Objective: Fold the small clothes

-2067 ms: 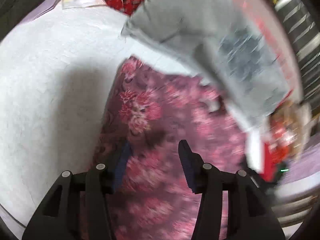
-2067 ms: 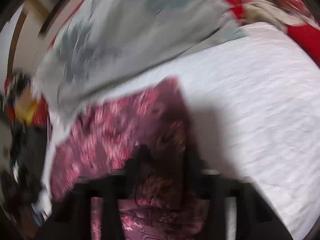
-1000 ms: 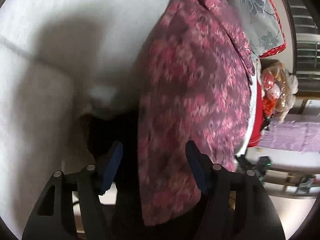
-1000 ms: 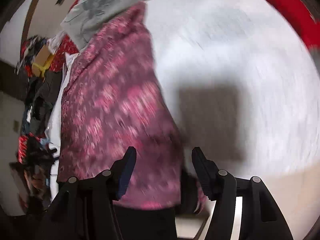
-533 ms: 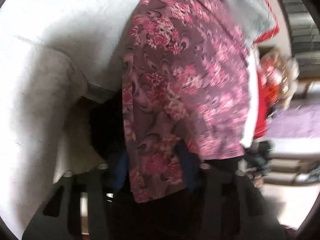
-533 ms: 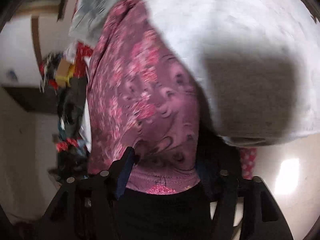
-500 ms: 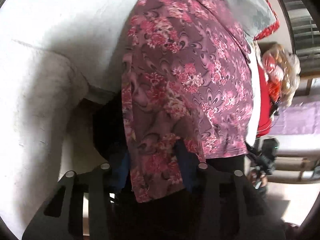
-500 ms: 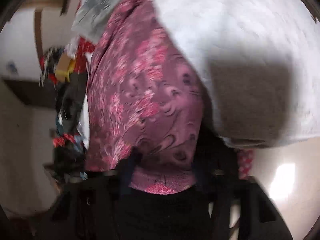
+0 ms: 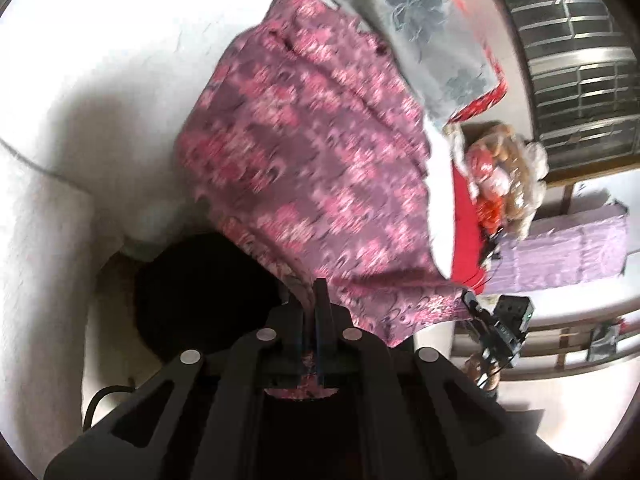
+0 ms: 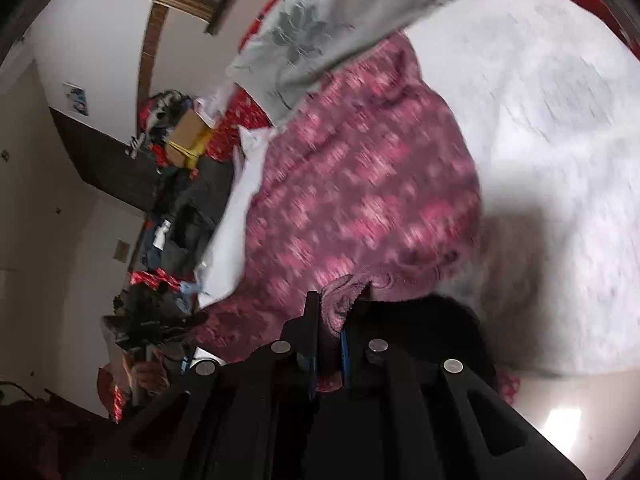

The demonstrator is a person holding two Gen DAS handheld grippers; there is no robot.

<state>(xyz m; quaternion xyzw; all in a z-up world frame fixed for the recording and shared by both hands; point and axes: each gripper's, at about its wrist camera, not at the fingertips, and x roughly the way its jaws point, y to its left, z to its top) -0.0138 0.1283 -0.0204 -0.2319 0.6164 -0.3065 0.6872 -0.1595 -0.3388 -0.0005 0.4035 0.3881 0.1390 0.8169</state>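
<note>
Bedding point(image 9: 80, 80): white, serving as the folding surface and running off to a near edge. Lying across it, floral garment point(image 9: 320, 168), maroon and pink, far end tucked partly under a grey flowered cloth point(image 9: 432, 28), near hem lifting off the sheet. Gripping that hem at two spots: left gripper point(image 9: 310, 320) pinching a thin edge, pads pressed together on the fabric; right gripper point(image 10: 330, 332) clamping a thicker bunched fold, jaws having just been closing onto it.

Judging the step as raising the near edge to carry it over toward the far end. Advising: keeping both grips level and evenly spaced so the hem stays taut; moving slowly, given the blur; watching the right side, where bunching risks a crooked crease; avoiding dragging the grey cloth along.
</note>
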